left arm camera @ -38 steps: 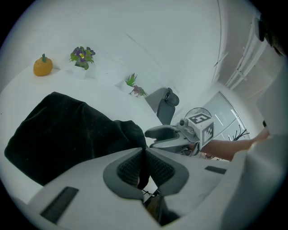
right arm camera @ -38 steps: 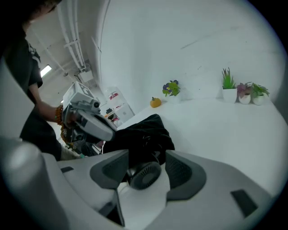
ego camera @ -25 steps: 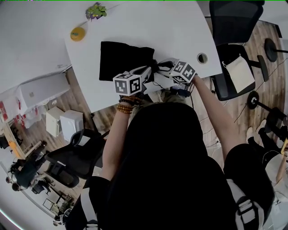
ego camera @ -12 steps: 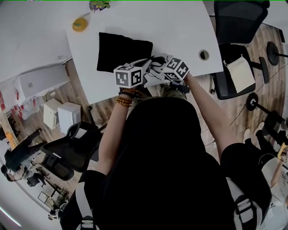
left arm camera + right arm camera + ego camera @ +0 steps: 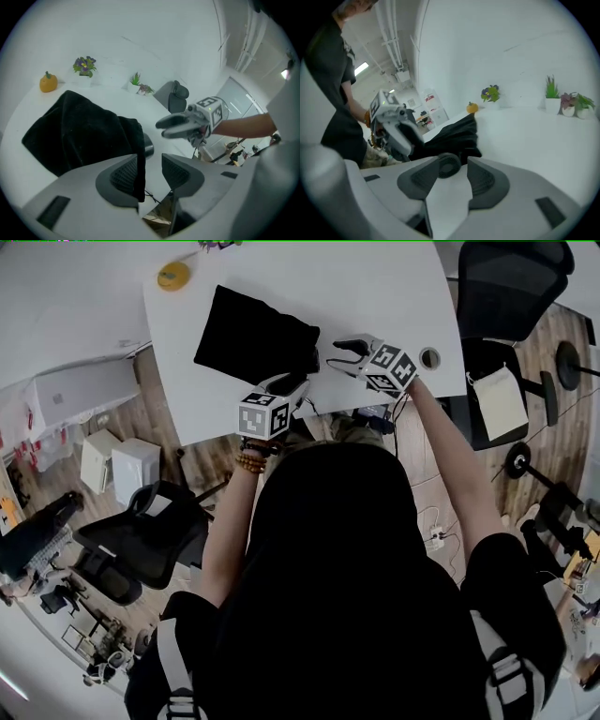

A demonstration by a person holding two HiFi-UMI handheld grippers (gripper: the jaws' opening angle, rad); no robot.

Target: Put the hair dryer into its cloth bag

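The black cloth bag (image 5: 251, 332) lies on the white table (image 5: 375, 287), its mouth toward me. The hair dryer's dark round end (image 5: 147, 146) pokes out of that mouth, and its grille (image 5: 449, 167) shows in the right gripper view. My left gripper (image 5: 289, 385) sits at the table's near edge. Its jaws have just been opening and now stand open (image 5: 150, 161), the bag's hem (image 5: 139, 173) hanging beside the left pad. My right gripper (image 5: 345, 346) is to the right of the mouth. Its jaws have also just been opening and stand open (image 5: 453, 164), short of the dryer's end.
An orange ornament (image 5: 173, 276) and a small flower pot (image 5: 84, 65) stand behind the bag. Small potted plants (image 5: 553, 96) line the far side. A cable hole (image 5: 429, 358) is near the table's right corner. Office chairs (image 5: 506, 287) stand around the table.
The two grippers were close together at the bag's mouth. Now they are apart: the left has drawn back to the near edge, the right has shifted right. Both jaws are wider.
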